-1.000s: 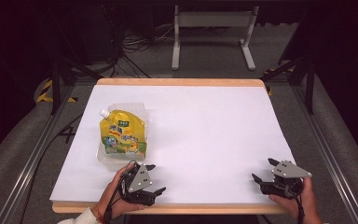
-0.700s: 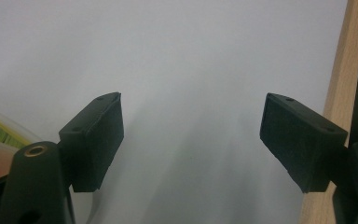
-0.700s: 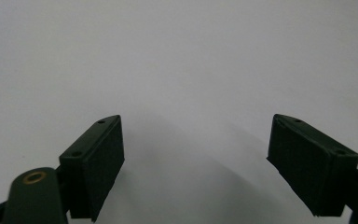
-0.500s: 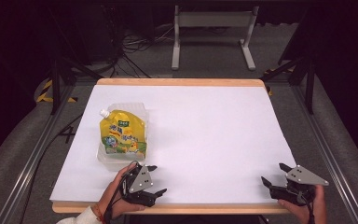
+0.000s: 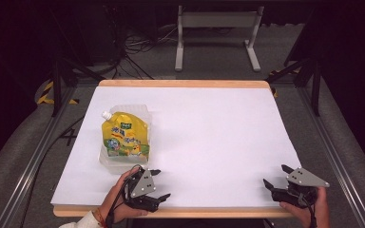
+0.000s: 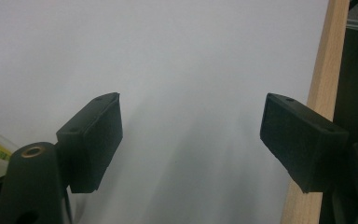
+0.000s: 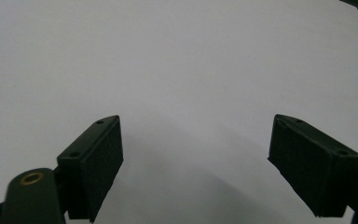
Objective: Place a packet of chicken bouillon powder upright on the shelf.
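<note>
at the near edge of the table (image 5: 180, 212), a person's two hands each hold a black two-jaw gripper over the white sheet (image 5: 209, 137) that covers the tabletop. the left gripper (image 5: 158, 184) sits at the near left, grasped by a hand (image 5: 116, 202) with a bracelet at the wrist, its jaws spread wide and pointing to the right with nothing between them. in the left gripper view the same jaws stand well apart over bare white paper, the wooden table edge running along the right side. the right gripper (image 5: 276, 176) rests at the near right corner, topped by a grey three-cornered plate (image 5: 306, 177), jaws likewise parted and pointing left across the sheet; the right gripper view shows the wide gap and plain white paper beyond. just beyond the left gripper, near but not touching it, a yellow spouted pouch (image 5: 125, 136) lies flat in a clear plastic tray (image 5: 140, 110) on the left half of the sheet, its white cap (image 5: 106, 115) turned to the far left. past the far wooden rim, a grey metal stand (image 5: 216, 33) and loose cables (image 5: 142, 45) occupy the dark floor.
</note>
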